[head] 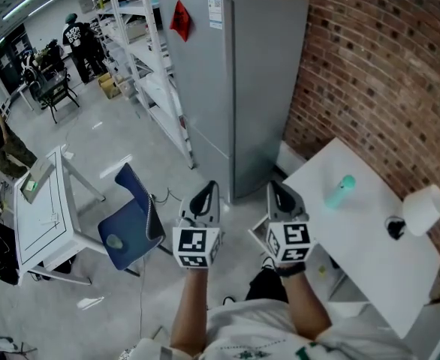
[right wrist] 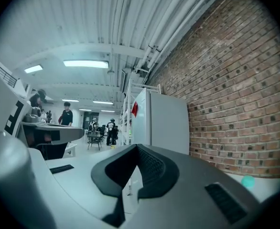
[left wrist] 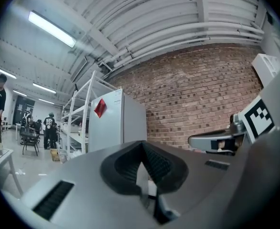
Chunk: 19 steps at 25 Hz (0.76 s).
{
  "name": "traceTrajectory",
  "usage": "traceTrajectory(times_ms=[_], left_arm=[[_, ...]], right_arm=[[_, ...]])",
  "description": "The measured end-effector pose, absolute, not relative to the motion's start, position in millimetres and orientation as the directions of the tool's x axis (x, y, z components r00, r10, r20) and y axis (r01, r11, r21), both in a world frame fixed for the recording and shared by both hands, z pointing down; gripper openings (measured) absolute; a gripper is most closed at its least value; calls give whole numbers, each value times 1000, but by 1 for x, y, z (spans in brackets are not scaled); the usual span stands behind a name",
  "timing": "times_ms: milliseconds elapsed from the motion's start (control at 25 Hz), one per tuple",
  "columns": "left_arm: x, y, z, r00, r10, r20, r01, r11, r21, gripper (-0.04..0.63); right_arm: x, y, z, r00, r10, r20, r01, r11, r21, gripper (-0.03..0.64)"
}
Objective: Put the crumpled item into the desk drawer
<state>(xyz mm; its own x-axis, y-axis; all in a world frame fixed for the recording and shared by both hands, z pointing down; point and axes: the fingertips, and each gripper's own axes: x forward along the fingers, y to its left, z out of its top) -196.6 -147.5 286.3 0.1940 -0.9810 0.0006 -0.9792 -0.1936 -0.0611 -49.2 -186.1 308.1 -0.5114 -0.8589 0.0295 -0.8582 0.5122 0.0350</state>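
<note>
The fridge (head: pixel 235 88) is silver-grey, with a red tag (head: pixel 180 21) and a blue-and-white label (head: pixel 215 10). The wall (head: pixel 378 58) is red-brown brick with pale mortar lines. The desk (head: pixel 370 253) is white, the bottle (head: pixel 340 191) teal, the roll (head: pixel 424 208) white, the chair (head: pixel 130 223) blue, the floor (head: pixel 130 145) grey. The left gripper (head: pixel 205 195) and right gripper (head: pixel 281 195) are grey with black pads and black-and-white square markers.

Red brick wall (head: pixel 370 66) behind a grey fridge (head: pixel 235 88), white shelving (head: pixel 149 58), blue chair (head: pixel 130 223) on grey floor (head: pixel 107 145)
</note>
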Motion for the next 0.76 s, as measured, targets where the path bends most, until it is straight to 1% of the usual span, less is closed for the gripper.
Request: traceTrajectory(times_ms=[400,600,760], left_arm=[[-225,-142,289,163,-987,-2,-985,-163,-53,-5],[-234,-143,295,169,-986,7,-986,-169,-9,-5],[-238,-150,299,167,-986,-2,-986,-167,-21,-5]], right_arm=[[-68,-186,309,-533,-846,33,-844,534,51,2],[-74,-187,314,-540,-841,31,-839,541,60,2],[-75,-194,320,-543,-839,37,-837,544,65,2]])
